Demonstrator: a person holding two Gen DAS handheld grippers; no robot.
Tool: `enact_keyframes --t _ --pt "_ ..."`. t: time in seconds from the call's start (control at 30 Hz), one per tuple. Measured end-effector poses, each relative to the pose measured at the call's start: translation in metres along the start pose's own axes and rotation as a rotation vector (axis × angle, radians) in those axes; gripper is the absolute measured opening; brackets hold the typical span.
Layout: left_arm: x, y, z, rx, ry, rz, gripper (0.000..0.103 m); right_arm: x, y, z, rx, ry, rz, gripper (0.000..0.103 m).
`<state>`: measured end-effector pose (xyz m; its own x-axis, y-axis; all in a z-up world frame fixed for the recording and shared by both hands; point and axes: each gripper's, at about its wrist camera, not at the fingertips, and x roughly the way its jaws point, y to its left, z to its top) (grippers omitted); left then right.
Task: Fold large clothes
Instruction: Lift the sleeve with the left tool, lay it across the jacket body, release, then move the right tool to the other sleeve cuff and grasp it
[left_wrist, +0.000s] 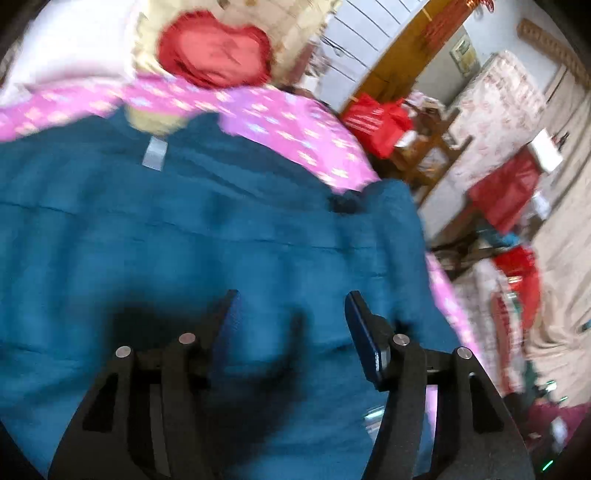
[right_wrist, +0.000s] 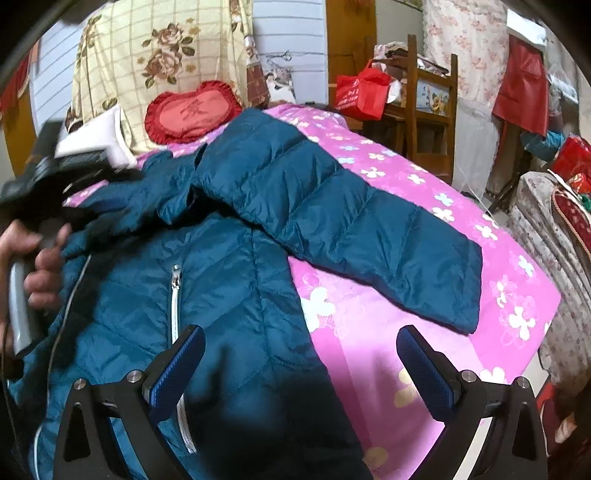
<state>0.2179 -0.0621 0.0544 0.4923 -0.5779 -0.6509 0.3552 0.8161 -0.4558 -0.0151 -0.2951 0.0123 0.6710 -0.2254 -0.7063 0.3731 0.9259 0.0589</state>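
A teal quilted down jacket (right_wrist: 240, 295) lies on a bed with a pink flowered sheet (right_wrist: 369, 350). One sleeve (right_wrist: 351, 210) stretches out flat to the right over the sheet. A white pocket zip (right_wrist: 175, 295) shows on the body. My right gripper (right_wrist: 301, 343) hovers open above the jacket's hem edge and the sheet, with nothing between its fingers. In the blurred left wrist view the jacket (left_wrist: 184, 240) fills the frame, a grey label (left_wrist: 154, 155) near its collar. My left gripper (left_wrist: 291, 314) is open just over the fabric and pinches nothing. A hand (right_wrist: 40, 266) holds that tool at the far left.
A red heart-shaped cushion (right_wrist: 192, 110) and a folded yellow floral quilt (right_wrist: 147, 55) sit at the head of the bed. Past the bed's right side stand a wooden chair (right_wrist: 432, 103), a red bag (right_wrist: 362, 92) and cloth-covered furniture (right_wrist: 554, 258).
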Motion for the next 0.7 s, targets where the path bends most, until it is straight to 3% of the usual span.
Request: enact_keyframes --t 0.2,0.33,0.47,0.6,0.7 --pt "-0.071 0.098 0.004 -0.007 -0.133 0.303 0.058 -0.002 0.033 0.018 -0.074 -0.061 0.041 0.103" --pt "-0.100 0.170 0.012 -0.127 -0.194 0.482 0.058 0.007 0.071 0.056 -0.132 -0.068 0.125 0.103" --pt "-0.097 0.200 0.016 -0.182 -0.195 0.513 0.058 0.043 0.134 0.104 -0.237 -0.065 0.234 0.103" --pt "-0.069 0.201 0.019 -0.163 -0.127 0.547 0.058 0.089 0.182 0.130 -0.284 -0.041 0.397 0.103" --pt "-0.055 0.204 0.013 -0.151 -0.103 0.591 0.059 0.145 0.190 0.135 -0.269 0.055 0.413 0.103"
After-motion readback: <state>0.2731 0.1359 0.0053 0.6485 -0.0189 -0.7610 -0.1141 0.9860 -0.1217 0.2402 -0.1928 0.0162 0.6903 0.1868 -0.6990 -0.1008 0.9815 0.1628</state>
